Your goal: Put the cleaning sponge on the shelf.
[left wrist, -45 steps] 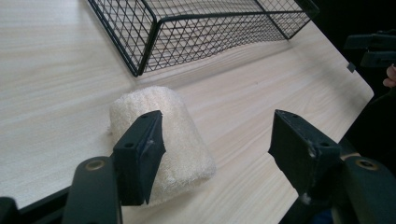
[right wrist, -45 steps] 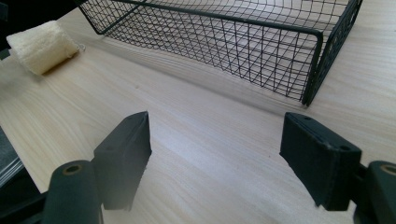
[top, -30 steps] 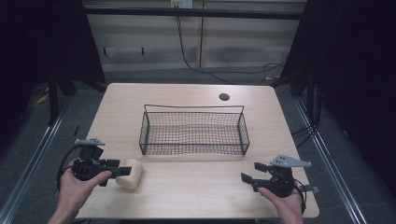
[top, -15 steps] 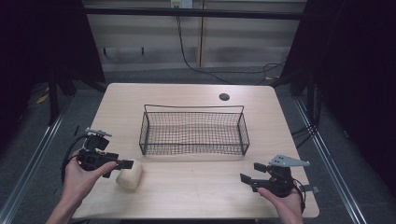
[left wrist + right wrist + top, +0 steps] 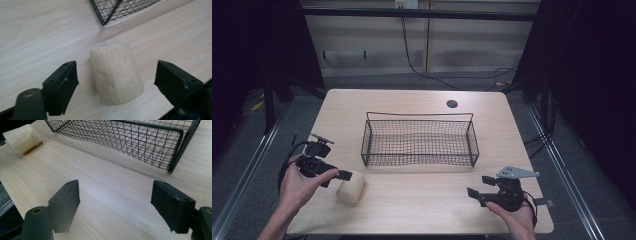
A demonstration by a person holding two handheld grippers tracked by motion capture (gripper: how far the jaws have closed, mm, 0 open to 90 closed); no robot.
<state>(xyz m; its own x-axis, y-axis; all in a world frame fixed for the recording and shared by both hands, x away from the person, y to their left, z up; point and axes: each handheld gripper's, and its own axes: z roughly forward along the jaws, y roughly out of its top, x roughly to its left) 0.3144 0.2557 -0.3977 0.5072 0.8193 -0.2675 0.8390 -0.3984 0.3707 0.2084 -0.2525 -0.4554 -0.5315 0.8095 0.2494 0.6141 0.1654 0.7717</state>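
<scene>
A cream rolled cloth (image 5: pixel 350 187) lies on its side on the wooden table (image 5: pixel 422 215), near the front left. My left gripper (image 5: pixel 343 176) hovers at the roll's left end, open. In the left gripper view the roll (image 5: pixel 115 75) lies just beyond and between the wide-spread jaws of that gripper (image 5: pixel 116 66), touching neither. My right gripper (image 5: pixel 478 186) rests open at the front right, pointing left, with bare table between its jaws (image 5: pixel 115 185). The black wire basket (image 5: pixel 419 116) stands empty at mid-table. The right gripper view has the roll (image 5: pixel 23 138) far off at top left.
A corner of the basket (image 5: pixel 110 12) sits just past the roll. The basket's near wall (image 5: pixel 150 147) runs ahead of my right gripper. A dark round hole (image 5: pixel 452 104) marks the table's back. Metal rails and cables run along the floor around the table.
My left hand has shifted a little away from the front edge and turned its gripper toward the roll. The roll and my right gripper have stayed put.
</scene>
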